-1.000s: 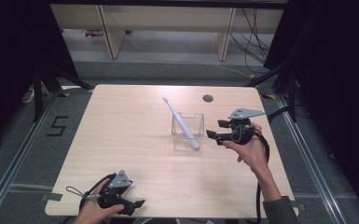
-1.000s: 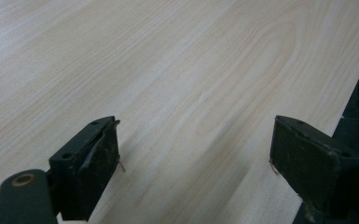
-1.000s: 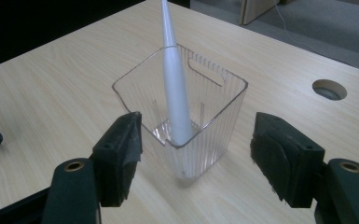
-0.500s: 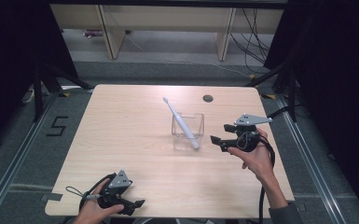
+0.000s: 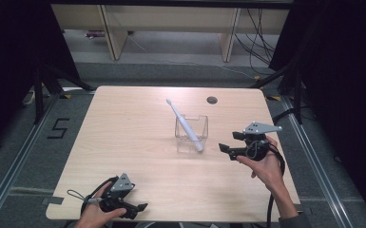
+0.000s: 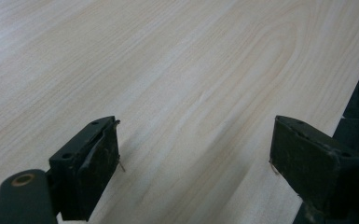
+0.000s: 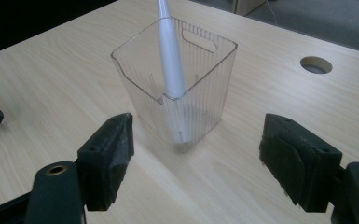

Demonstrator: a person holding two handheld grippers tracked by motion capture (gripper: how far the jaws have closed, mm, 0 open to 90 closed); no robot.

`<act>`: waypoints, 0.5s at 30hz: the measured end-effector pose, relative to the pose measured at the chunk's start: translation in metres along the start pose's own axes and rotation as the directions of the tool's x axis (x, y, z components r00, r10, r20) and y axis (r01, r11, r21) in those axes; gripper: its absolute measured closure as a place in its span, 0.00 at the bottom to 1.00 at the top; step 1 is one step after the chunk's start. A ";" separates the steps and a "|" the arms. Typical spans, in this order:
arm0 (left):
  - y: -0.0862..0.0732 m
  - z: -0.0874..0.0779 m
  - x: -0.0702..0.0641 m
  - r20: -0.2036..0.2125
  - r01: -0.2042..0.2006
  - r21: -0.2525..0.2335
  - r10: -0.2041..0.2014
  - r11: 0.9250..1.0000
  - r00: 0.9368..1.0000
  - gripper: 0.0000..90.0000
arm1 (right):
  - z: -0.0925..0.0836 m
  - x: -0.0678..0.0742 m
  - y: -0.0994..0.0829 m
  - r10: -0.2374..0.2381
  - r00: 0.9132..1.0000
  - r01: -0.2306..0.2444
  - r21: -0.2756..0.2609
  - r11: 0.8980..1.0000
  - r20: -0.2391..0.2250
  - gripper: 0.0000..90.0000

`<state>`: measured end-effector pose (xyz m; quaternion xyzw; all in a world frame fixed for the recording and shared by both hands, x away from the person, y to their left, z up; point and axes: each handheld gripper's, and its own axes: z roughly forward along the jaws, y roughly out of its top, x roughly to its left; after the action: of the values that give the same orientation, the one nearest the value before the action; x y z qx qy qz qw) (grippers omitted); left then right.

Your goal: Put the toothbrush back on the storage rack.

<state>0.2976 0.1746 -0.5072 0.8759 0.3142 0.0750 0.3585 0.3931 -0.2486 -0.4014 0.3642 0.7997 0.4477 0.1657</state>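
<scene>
High view: white electric toothbrush point(image 5: 185, 125) is leaned diagonally in the clear ribbed plastic cup point(image 5: 191, 134) mid-bench, head out over the far rim, nothing else inside. Right hand-held gripper point(image 5: 224, 147) is kept just beside the cup, jaws just opened wide, empty. Left hand-held gripper point(image 5: 141, 207) is parked open at the light wooden bench point(image 5: 123, 123) near edge, likely idle.

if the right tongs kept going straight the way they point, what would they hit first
Most likely the clear plastic cup holding the white toothbrush. It stands dead ahead of the open right tongs, between the jaw lines, with bare table before it. How big the gap is remains unclear.
</scene>
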 end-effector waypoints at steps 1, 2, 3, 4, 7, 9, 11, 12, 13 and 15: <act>0.000 0.000 0.000 0.000 0.002 -0.002 -0.002 1.000 1.000 0.17 | -0.001 0.000 -0.001 0.001 1.000 -0.002 0.005 1.000 0.005 0.29; 0.000 0.000 0.000 0.000 0.001 -0.001 -0.001 1.000 1.000 0.17 | -0.001 0.000 -0.002 0.005 1.000 -0.005 0.007 1.000 0.005 0.29; 0.000 0.000 0.000 0.000 0.001 -0.001 -0.001 1.000 1.000 0.17 | 0.000 0.002 -0.004 0.017 1.000 -0.017 0.000 1.000 0.006 0.29; 0.000 0.000 0.000 0.000 0.000 0.000 0.000 1.000 1.000 0.17 | 0.000 0.001 -0.004 0.006 1.000 -0.006 0.011 1.000 -0.007 0.29; 0.000 0.000 0.000 0.000 0.000 -0.001 0.000 1.000 1.000 0.17 | -0.001 0.004 -0.007 0.023 1.000 -0.023 0.016 1.000 -0.011 0.29; 0.000 0.000 0.000 -0.001 0.001 0.000 -0.001 1.000 1.000 0.17 | -0.002 0.003 -0.008 -0.005 1.000 0.005 0.003 1.000 0.007 0.29; 0.000 0.000 0.000 0.000 0.001 -0.001 -0.001 1.000 1.000 0.17 | -0.004 0.003 -0.009 -0.007 1.000 0.007 0.017 1.000 0.002 0.29; 0.000 0.000 0.000 0.000 0.000 0.000 0.000 1.000 1.000 0.17 | -0.004 0.005 -0.010 0.016 1.000 -0.016 0.020 1.000 -0.007 0.29; 0.000 0.000 0.000 -0.001 0.001 -0.001 -0.001 1.000 1.000 0.17 | -0.003 0.004 -0.011 0.000 1.000 0.000 0.008 1.000 0.001 0.29; 0.000 0.000 0.000 0.000 0.001 -0.001 -0.001 1.000 1.000 0.17 | -0.005 0.005 -0.013 0.001 1.000 -0.001 0.023 1.000 -0.005 0.27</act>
<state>0.2975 0.1744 -0.5073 0.8754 0.3146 0.0753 0.3591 0.3810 -0.2524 -0.4092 0.3655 0.8050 0.4393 0.1592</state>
